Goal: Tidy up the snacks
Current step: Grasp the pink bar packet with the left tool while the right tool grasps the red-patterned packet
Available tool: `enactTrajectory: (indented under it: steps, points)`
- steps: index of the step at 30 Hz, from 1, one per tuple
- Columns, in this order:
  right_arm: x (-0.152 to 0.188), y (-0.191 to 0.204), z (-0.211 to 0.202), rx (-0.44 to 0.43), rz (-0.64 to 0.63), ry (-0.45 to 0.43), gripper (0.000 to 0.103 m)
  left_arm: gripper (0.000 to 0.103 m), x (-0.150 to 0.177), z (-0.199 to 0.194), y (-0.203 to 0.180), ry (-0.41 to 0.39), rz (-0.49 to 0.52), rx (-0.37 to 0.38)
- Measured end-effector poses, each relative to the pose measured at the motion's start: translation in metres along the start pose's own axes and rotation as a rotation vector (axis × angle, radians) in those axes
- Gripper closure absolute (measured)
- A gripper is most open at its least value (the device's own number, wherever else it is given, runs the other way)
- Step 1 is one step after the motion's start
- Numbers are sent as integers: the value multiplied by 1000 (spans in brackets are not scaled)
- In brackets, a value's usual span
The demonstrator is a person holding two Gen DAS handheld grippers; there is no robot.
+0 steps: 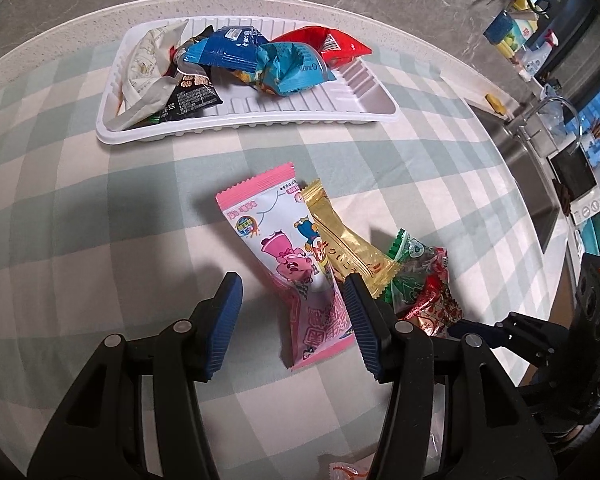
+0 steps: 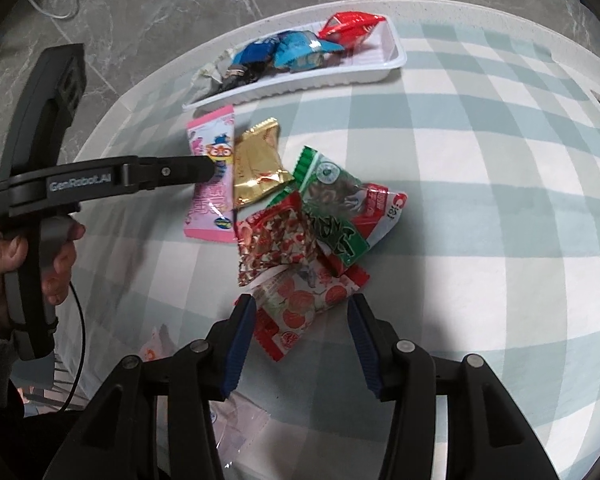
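Note:
A white tray [image 1: 376,100] at the table's far side holds several snack packets: white, black, blue and red. It also shows in the right wrist view [image 2: 396,62]. My left gripper [image 1: 292,288] is open, its jaws either side of a pink cartoon packet [image 1: 284,248] lying flat on the cloth. A gold packet [image 1: 348,240] and a green and red packet [image 1: 416,280] lie just right of it. My right gripper [image 2: 302,308] is open over a red-patterned clear packet [image 2: 300,304]. The pink packet [image 2: 212,208], the gold packet [image 2: 260,168] and a green packet [image 2: 336,204] lie beyond it.
The table wears a pale green and white checked cloth [image 1: 100,200]. A steel sink [image 1: 536,184] and cluttered counter stand to the right. The left gripper's body and the hand holding it [image 2: 40,200] fill the left of the right wrist view. A small packet [image 2: 156,344] lies near the table's front edge.

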State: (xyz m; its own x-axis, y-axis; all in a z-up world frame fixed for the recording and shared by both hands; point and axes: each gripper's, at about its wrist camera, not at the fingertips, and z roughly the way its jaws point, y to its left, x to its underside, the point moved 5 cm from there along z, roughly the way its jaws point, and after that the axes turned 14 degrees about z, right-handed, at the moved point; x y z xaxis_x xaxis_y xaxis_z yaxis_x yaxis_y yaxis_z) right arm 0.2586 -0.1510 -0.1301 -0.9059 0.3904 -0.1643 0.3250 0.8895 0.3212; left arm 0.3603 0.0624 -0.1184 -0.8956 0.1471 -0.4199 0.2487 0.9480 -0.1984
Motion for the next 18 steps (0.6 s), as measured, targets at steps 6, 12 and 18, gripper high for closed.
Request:
enactTrajectory:
  steps: [6, 12, 18]
  points:
    - [-7, 2, 5, 13, 36, -9, 47, 52, -3, 4, 2, 2, 4, 5]
    - [-12, 10, 11, 82, -6, -27, 47, 52, -5, 11, 3, 11, 12, 1]
    - [-7, 14, 14, 187, -142, -51, 61, 52, -6, 20, 1, 28, 30, -16]
